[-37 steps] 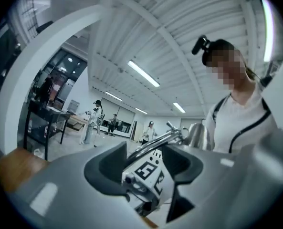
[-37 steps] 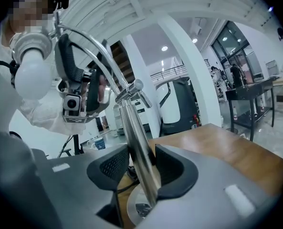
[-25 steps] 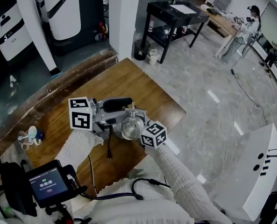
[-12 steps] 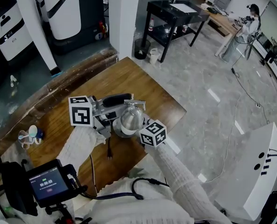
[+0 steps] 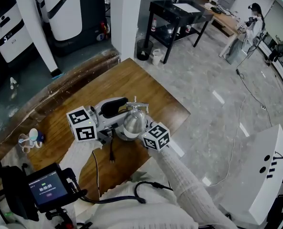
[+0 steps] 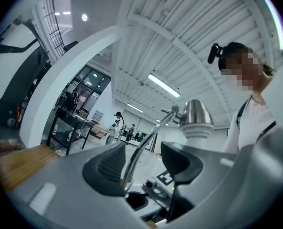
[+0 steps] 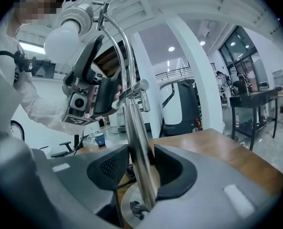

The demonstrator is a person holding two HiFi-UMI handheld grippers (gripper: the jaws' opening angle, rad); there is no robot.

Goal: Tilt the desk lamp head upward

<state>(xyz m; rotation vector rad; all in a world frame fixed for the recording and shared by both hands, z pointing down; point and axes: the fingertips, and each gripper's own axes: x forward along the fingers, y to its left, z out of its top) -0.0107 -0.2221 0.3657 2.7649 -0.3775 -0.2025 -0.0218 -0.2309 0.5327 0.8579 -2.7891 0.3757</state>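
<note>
A chrome desk lamp stands on the wooden table [image 5: 131, 82]. Its metal head [image 5: 131, 122] carries a white bulb [image 7: 62, 39] and sits atop a curved thin arm [image 6: 143, 144]. My right gripper [image 7: 139, 168] is shut on the lamp's upright stem [image 7: 137, 142], just above the round base [image 7: 127, 214]. My left gripper [image 5: 111, 109] is up by the arm, left of the head. In the left gripper view the thin arm runs between its jaws [image 6: 143, 165], which stand apart without pressing it. The head [image 6: 194, 116] rises beyond them.
The lamp's black cord [image 5: 111, 152] trails toward me. A small cup [image 5: 32, 136] stands at the table's left end. A recorder with a screen [image 5: 48, 190] sits by my chest. The table's right edge drops to the floor, with a black table [image 5: 179, 13] farther off.
The lamp head has swung up from lying low at my right gripper. My left gripper has slid left and tilted, its jaws now around the thin arm. The right gripper stayed put.
</note>
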